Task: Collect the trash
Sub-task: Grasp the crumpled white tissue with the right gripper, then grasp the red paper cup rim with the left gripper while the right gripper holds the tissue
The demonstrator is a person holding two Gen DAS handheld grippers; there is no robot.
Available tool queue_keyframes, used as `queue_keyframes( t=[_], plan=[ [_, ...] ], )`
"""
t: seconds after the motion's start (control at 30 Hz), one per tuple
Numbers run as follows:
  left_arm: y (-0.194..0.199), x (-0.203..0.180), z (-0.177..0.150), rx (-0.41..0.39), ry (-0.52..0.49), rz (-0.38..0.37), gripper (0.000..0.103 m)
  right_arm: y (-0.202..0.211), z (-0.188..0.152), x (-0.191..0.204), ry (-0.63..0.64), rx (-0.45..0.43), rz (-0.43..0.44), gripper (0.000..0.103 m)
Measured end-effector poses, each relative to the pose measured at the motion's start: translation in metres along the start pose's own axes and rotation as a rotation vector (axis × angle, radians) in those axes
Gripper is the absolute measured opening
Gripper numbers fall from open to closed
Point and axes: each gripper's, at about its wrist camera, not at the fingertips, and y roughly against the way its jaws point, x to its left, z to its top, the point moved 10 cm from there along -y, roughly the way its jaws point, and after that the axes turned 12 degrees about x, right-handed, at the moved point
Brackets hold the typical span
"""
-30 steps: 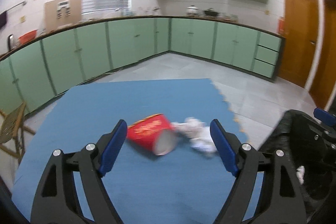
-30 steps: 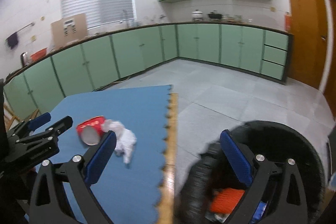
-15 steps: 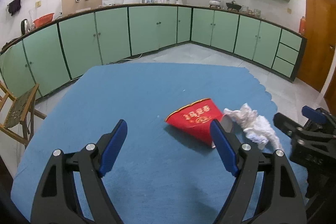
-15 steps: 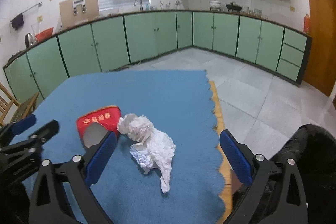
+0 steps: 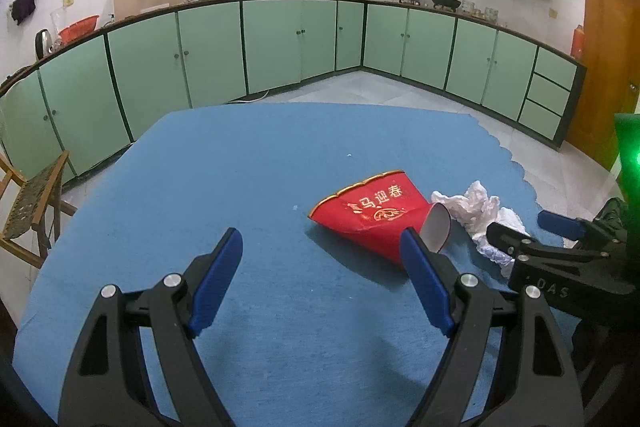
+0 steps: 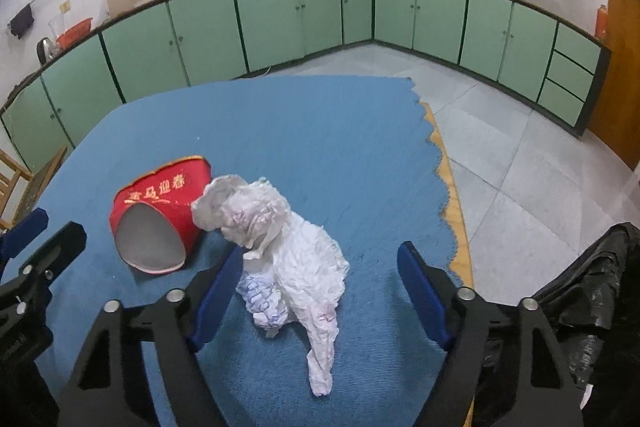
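A crushed red paper cup lies on its side on the blue mat, its mouth toward a crumpled white tissue that touches it. My left gripper hovers open just before the cup, which sits by its right finger. My right gripper straddles the tissue; its jaws are closing, with the tissue between them and a gap still showing at the right pad. The cup lies left of that gripper. Each gripper shows in the other's view: the right gripper and the left gripper.
A black trash bag stands off the mat's right side, beyond the scalloped mat edge. A wooden chair is at the left. Green cabinets line the walls across a grey tiled floor.
My right gripper swung left from the black bag to over the tissue, dropped closer, and its jaws narrowed. My left gripper came down nearer the mat; the cup now sits toward its right finger.
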Motion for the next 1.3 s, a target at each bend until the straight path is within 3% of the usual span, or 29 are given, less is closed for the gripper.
queue_keyframes(
  t=[0.1,0.17,0.33,0.63,1.1,1.3],
  plan=[
    [0.000,-0.003,0.000,0.000,-0.002,-0.006,0.078,-0.007,-0.004,0.010,0.019,0.035,0.017,0.050],
    [0.000,-0.007,0.000,0.002,-0.008,-0.010,0.078,-0.011,-0.006,0.015,0.031,0.055,0.044,0.029],
    [-0.001,-0.021,0.001,0.007,-0.013,-0.031,0.078,-0.007,-0.006,0.016,0.035,0.044,0.064,0.011],
    [-0.013,-0.054,0.007,0.023,-0.050,-0.048,0.080,0.005,0.005,-0.010,-0.025,-0.004,0.066,0.010],
    [-0.057,-0.063,0.010,0.148,-0.023,0.028,0.081,0.000,0.008,-0.022,-0.045,-0.006,0.112,0.010],
    [-0.057,-0.057,0.011,0.148,0.001,0.005,0.069,0.000,0.009,-0.022,-0.037,-0.015,0.128,0.010]
  ],
)
